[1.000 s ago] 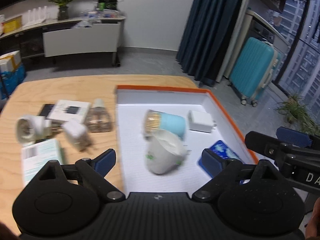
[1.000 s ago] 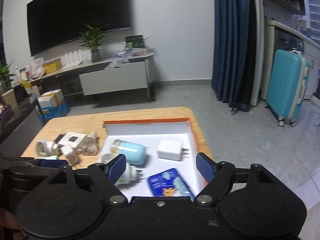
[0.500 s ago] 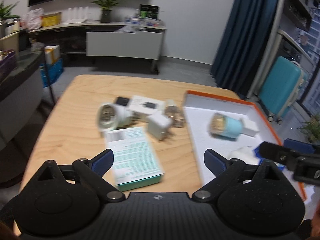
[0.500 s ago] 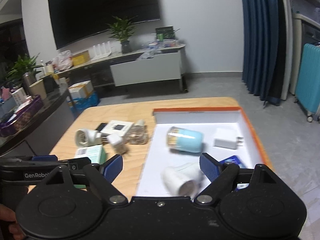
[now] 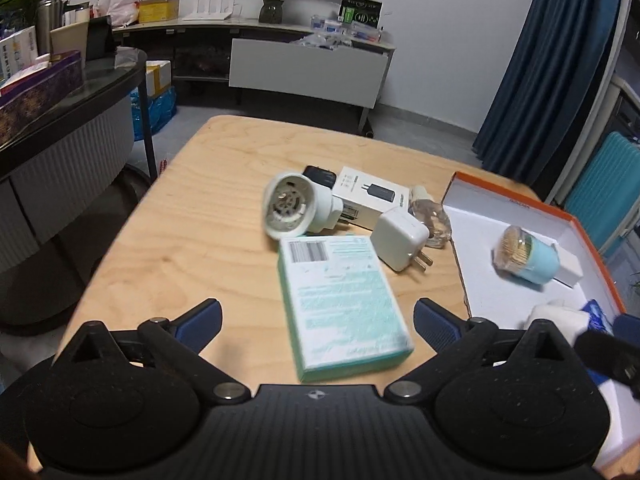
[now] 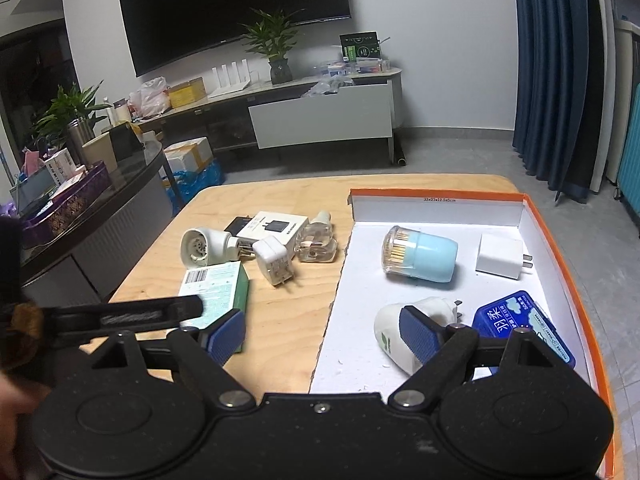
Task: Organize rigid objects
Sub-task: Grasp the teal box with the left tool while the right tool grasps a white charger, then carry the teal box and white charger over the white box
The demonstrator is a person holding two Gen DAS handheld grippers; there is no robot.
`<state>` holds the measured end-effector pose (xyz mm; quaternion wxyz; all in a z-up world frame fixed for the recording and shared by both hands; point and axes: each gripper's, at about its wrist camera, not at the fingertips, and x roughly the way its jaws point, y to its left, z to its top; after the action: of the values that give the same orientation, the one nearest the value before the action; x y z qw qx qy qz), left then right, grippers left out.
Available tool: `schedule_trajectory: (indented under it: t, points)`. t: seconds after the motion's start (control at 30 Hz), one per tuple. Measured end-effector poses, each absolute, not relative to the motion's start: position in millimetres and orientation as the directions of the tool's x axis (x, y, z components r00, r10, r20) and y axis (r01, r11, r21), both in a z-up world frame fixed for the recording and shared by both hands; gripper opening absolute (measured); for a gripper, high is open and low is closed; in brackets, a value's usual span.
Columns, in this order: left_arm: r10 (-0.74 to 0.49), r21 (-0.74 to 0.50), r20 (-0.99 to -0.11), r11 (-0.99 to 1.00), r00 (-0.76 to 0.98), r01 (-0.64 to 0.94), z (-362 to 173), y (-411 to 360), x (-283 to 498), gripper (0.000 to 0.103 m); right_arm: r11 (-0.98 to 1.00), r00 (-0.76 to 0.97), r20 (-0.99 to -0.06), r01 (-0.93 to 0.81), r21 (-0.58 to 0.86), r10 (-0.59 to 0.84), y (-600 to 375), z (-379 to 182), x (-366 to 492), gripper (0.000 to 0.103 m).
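My left gripper [image 5: 316, 316] hovers over the wooden table [image 5: 208, 240], its jaws opening. A teal box [image 5: 340, 304] lies flat under the gap between them, untouched. Beyond it lie a round white adapter [image 5: 292, 210], a white charger [image 5: 400, 242], a white charger box [image 5: 370, 196] and a clear bottle [image 5: 434, 220]. My right gripper [image 6: 322, 326] stands open and empty over the near left edge of the orange-rimmed tray [image 6: 436, 194]. In the tray lie a blue toothpick jar [image 6: 420, 256], a white charger [image 6: 500, 258], a white plug-in device [image 6: 390, 336] and a blue packet [image 6: 516, 320].
A small black item [image 5: 320, 174] sits behind the charger box. A dark curved counter [image 5: 60, 120] with boxes stands left of the table. A TV cabinet [image 6: 320, 120] and blue curtains [image 6: 552, 80] lie beyond. A teal suitcase [image 5: 608, 192] stands right of the table.
The left wrist view has swung from the tray to the loose items on the table's left. The right wrist view has also shifted left. Both grippers' jaws stand wider.
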<state>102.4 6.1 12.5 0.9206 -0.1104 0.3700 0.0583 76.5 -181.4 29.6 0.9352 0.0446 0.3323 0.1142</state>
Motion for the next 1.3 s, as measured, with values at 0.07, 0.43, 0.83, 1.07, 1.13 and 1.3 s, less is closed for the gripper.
schedule_trajectory:
  t: [0.07, 0.43, 0.83, 1.07, 1.13, 1.3]
  points:
    - [0.027, -0.161, -0.713, 0.966, 0.701, -0.202, 6.1, 3.6, 114.7, 0.103, 0.97, 0.75, -0.615, -0.188, 0.152, 0.242, -180.5, 28.9, 79.3, 0.099]
    - [-0.013, -0.188, -0.71, 0.967, 0.704, -0.172, -6.3, 21.0, 119.5, 0.072, 0.953, 0.718, -0.63, -0.269, 0.139, 0.295, -161.4, 20.2, 121.5, 0.099]
    - [-0.025, -0.216, -0.681, 0.962, 0.732, -0.168, 12.5, 52.6, 83.4, 0.071, 0.924, 0.616, -0.707, -0.354, 0.145, 0.347, -109.9, -19.2, 216.0, 0.079]
    - [-0.031, -0.238, -0.679, 0.955, 0.733, -0.18, 10.3, 56.3, 91.9, 0.071, 0.924, 0.591, -0.742, -0.369, 0.102, 0.318, -89.2, -36.4, 233.6, 0.035]
    - [-0.031, -0.241, -0.677, 0.953, 0.735, -0.181, 10.4, 55.7, 92.2, 0.071, 0.921, 0.589, -0.74, -0.374, 0.108, 0.326, -88.0, -35.0, 228.2, 0.035]
    - [-0.033, -0.244, -0.665, 0.954, 0.746, -0.176, 16.1, 54.4, 91.9, 0.071, 0.924, 0.605, -0.718, -0.356, 0.141, 0.343, -98.2, -23.4, 207.4, 0.035]
